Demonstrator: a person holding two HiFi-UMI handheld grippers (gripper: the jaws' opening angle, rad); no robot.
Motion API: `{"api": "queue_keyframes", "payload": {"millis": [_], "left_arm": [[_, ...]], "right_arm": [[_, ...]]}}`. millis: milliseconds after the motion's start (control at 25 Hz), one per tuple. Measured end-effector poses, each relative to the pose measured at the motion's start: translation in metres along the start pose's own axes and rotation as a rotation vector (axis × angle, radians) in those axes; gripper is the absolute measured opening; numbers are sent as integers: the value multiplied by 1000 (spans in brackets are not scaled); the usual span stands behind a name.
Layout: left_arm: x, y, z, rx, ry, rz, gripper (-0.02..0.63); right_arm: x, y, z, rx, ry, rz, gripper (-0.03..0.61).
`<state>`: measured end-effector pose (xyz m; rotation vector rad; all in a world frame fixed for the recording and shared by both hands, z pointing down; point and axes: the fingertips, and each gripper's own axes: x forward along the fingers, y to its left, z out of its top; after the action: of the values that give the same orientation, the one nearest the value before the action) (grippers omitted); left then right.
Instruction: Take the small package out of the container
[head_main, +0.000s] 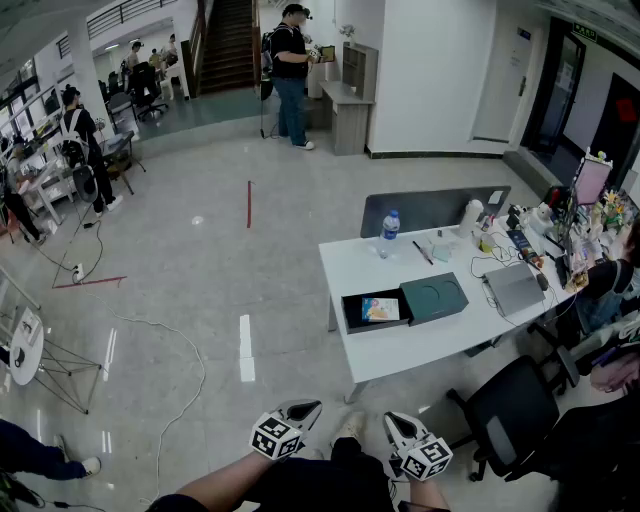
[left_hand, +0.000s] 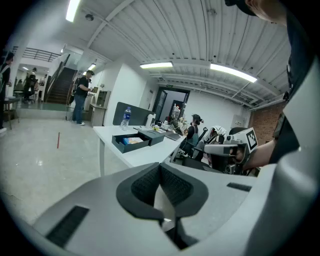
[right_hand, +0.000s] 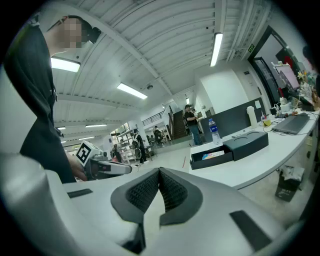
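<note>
Left claw (head_main: 305, 408) and right claw (head_main: 395, 420) both closed, empty, well apart from white tabletop (head_main: 420, 345). Small colourful package (head_main: 380, 308) lies inside open black rectangular box (head_main: 349, 313), dark square lid (head_main: 435, 298) just beside.

a white table (head_main: 400, 350) stands at right. on its far left part a water bottle (head_main: 389, 234) stands upright, and a pen (head_main: 423, 252) lies just right of it. a grey laptop (head_main: 513, 288) lies toward the table's right end, beside clutter. a grey screen (head_main: 425, 210) runs along the table's far side. a black chair (head_main: 515, 405) sits near the table's right end. far off, a person (head_main: 292, 70) stands by stairs (head_main: 230, 40). a red line (head_main: 249, 203) marks the floor, and a cable (head_main: 190, 370) loops at left.
</note>
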<state>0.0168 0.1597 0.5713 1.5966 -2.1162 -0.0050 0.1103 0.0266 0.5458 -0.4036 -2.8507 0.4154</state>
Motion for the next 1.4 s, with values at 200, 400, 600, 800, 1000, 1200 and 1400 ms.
{"api": "queue_keyframes", "payload": {"millis": [200,400,600,800,1000,1200,1400], "left_arm": [[-27,-10,-7,-6,-18,-6,9],[-42,-8,-11,-19,-33,3,9],[-48,-10,-13,-17,-41,9,9],[-56,-9,-16,-23,-46,17,9],[-58,-10,-17,-25,-46,19,9],[-57,-10,-16,-21,-52,19,9],[-56,-7,-18,-24,-47,22,9]], "right_arm": [[-11,25,-7,11,-8,-7,25],[-14,40,-7,-2,-16,-12,25],[-16,42,-5,-2,-45,-36,25],[-17,48,-7,-5,-41,-37,25],[-18,50,-7,-7,-41,-44,25],[-21,49,-9,-4,-41,-57,25],[-17,49,-11,-4,-35,-57,25]]}}
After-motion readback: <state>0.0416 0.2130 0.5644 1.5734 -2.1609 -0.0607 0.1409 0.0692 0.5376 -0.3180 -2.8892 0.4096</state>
